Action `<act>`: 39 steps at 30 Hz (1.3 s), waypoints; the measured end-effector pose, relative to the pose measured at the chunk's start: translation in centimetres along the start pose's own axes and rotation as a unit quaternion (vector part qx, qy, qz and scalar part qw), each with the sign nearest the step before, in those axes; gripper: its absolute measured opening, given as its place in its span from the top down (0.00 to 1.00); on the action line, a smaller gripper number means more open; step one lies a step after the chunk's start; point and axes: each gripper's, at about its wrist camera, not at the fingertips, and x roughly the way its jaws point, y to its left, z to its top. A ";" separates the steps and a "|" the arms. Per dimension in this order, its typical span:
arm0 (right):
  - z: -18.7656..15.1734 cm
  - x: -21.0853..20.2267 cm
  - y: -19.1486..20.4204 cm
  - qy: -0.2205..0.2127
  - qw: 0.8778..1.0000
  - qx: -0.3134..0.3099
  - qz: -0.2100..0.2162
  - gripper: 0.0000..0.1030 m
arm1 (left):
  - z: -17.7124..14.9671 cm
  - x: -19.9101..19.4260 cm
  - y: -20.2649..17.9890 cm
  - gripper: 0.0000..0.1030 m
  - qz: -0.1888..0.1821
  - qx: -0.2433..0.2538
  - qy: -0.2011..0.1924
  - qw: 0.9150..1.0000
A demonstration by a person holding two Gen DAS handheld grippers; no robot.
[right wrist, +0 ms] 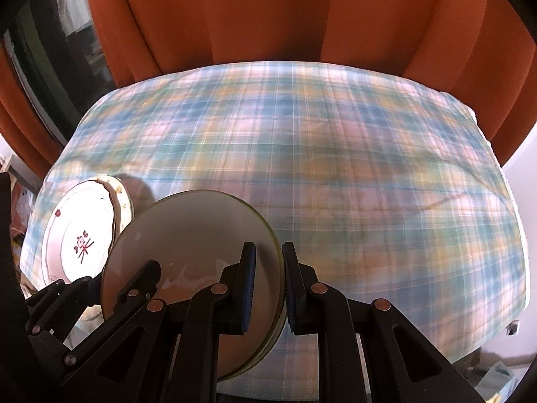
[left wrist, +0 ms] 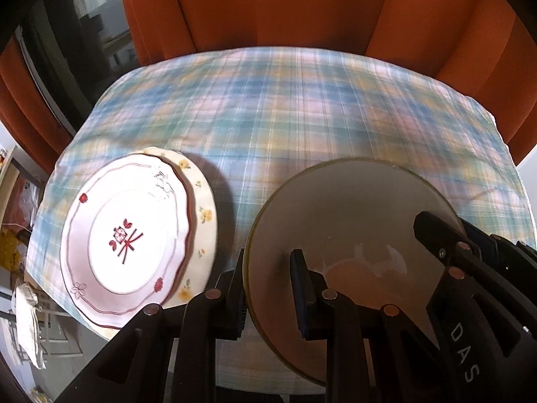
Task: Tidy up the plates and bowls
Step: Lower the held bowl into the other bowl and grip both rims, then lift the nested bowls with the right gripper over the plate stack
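Between the two pads of the left gripper [left wrist: 268, 292] sits the near-left rim of a plain beige plate [left wrist: 352, 208], one finger [left wrist: 303, 288] lying on the plate's face and the other under its edge, so the jaws are clamped on the rim rather than empty. On the opposite side the right gripper [right wrist: 268, 288] pinches the same beige plate at its right rim, one blue-faced pad [right wrist: 249, 285] on top and its partner outside the edge; in the left wrist view that second tool shows as a black arm reaching onto the plate from the right. Holding the plate from both sides likely keeps a broad, smooth dish level and stops it from swinging, which a single pinch at one edge would allow. Its face shows a pale smear or glare near the middle; I cannot tell which, and nothing else lies on it. It seems to hang just above the plaid tablecloth [left wrist: 302, 107], tilted a little toward the cameras, though whether its far edge touches the cloth is unclear. Just beside it to the left, a small stack rests on the cloth: a white scalloped plate [left wrist: 127, 238] with red flower marks lies on a cream plate [left wrist: 201, 194] with yellow blossoms, both empty. My guess is that the beige plate is bound for this stack. Behind the table hangs an orange curtain [left wrist: 285, 6].
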 end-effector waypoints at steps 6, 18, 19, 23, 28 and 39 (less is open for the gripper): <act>-0.6 0.2 -0.8 -0.002 1.000 0.017 0.006 0.82 | -0.2 0.0 -0.7 0.76 0.008 0.018 -0.004 1.000; -0.9 0.8 -1.3 0.016 0.998 0.018 0.051 0.69 | -0.3 0.5 -0.9 0.49 -0.019 0.025 0.007 0.999; -0.8 0.9 -1.3 0.019 0.998 0.019 0.056 0.62 | -0.3 0.5 -0.9 0.49 -0.022 0.025 0.009 0.999; -0.9 0.9 -1.4 0.017 0.997 0.025 0.065 0.43 | -0.2 0.5 -0.6 0.32 -0.030 0.023 0.011 0.999; -0.9 1.0 -1.7 0.015 0.997 0.035 0.072 0.38 | -0.2 0.7 -0.5 0.30 -0.051 0.034 0.009 0.998; -0.9 1.9 -2.8 0.029 0.995 0.085 0.031 0.38 | 0.9 3.4 0.9 0.31 -0.124 0.030 0.050 0.991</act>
